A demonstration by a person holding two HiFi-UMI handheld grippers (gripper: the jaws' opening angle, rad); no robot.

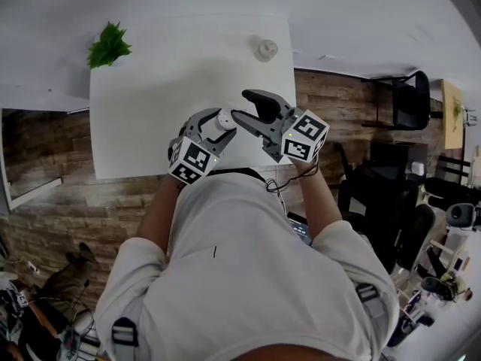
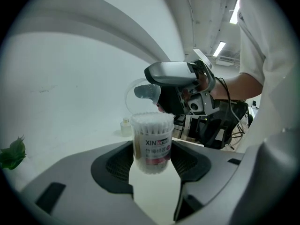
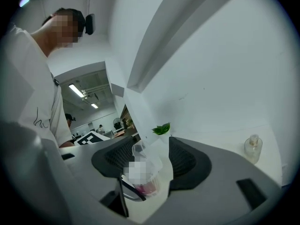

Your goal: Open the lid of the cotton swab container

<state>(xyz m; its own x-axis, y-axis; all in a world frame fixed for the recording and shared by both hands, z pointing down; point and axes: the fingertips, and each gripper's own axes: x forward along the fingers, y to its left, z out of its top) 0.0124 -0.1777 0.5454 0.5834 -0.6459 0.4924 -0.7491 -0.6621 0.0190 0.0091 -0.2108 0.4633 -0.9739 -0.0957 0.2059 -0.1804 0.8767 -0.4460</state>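
Over the near edge of the white table (image 1: pixel 150 104), the left gripper (image 2: pixel 152 156) clamps the cotton swab container (image 2: pixel 151 139), its clear lid (image 2: pixel 133 95) tipped up, while the right gripper (image 3: pixel 149 153) has its jaws wide apart around the container's top, not pressing it.

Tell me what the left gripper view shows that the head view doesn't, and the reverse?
Only the left gripper view: the printed label and packed swab tips of the cotton swab container, and the ceiling lights. Only the head view: the wood-patterned floor around the table. Both: the left gripper shut on the container, the right gripper close by it, the small bottle and the green plant.
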